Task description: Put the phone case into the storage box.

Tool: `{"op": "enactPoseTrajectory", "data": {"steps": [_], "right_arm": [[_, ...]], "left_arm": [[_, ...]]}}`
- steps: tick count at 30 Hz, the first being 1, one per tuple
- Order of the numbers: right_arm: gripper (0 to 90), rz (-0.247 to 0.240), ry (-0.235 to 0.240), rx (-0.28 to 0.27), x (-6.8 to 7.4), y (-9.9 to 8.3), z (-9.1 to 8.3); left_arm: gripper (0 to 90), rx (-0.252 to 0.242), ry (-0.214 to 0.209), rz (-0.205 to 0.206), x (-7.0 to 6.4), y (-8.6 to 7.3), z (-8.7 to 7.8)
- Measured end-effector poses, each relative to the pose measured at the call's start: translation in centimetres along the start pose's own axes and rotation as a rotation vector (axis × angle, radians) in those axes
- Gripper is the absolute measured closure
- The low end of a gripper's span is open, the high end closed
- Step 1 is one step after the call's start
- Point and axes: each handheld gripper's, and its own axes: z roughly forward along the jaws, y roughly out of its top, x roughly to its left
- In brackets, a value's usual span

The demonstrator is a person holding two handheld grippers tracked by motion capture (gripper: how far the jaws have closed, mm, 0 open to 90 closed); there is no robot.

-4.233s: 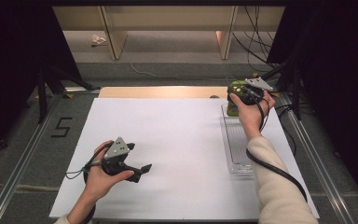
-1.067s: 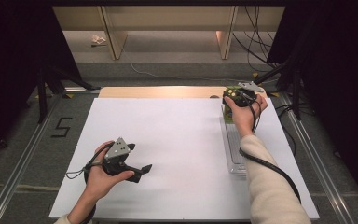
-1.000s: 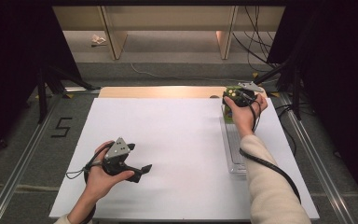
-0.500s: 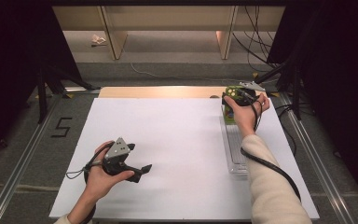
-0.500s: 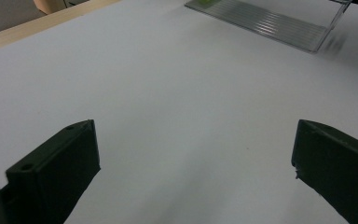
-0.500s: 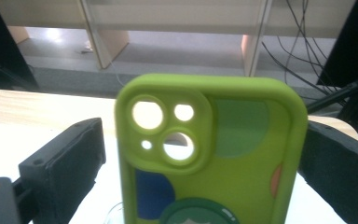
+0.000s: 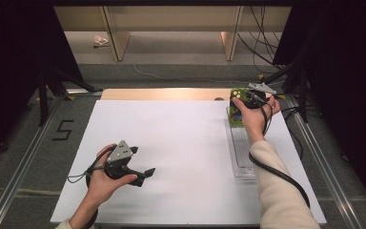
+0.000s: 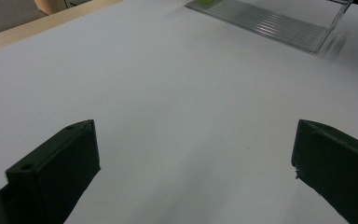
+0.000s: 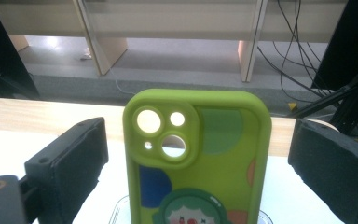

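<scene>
Right gripper (image 9: 193,172), held at the far right of the white table (image 7: 181,138), has its jaws spread wide on either side of a green phone case (image 9: 198,158) without touching it. That case stands upright at the far end of a clear ribbed tray (image 7: 242,152). Left gripper (image 8: 191,182), jaws likewise wide apart, rests low over bare table near the front left.

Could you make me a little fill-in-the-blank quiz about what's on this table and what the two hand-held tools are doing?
1. The phone case standing between the right tool's jaws is mainly ____.
2. The left tool's jaws are wide ____, holding nothing.
3. The ribbed tray on the white table is made of ____ plastic.

Missing words: green; open; clear
</scene>
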Motion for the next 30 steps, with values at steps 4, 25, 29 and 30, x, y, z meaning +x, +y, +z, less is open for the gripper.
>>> {"op": "enactPoseTrajectory", "data": {"steps": [4, 25, 29, 30], "right_arm": [[6.9, -0.010, 0.005, -0.003, -0.1, 0.0, -0.7], [8.4, -0.058, 0.043, -0.006, -0.1, -0.9, -4.1], [8.7, -0.069, 0.058, -0.020, 0.1, -1.1, -4.9], [8.8, -0.074, 0.060, -0.024, 0.2, -1.2, -5.1]], "left_arm": [[0.5, -0.001, 0.000, -0.002, 0.0, 0.0, 0.0], [0.5, -0.004, 0.003, -0.009, 0.1, 0.0, 0.0], [0.5, -0.001, 0.003, -0.008, 0.1, 0.0, 0.0], [0.5, -0.003, 0.003, -0.009, 0.1, 0.0, 0.0]]}}
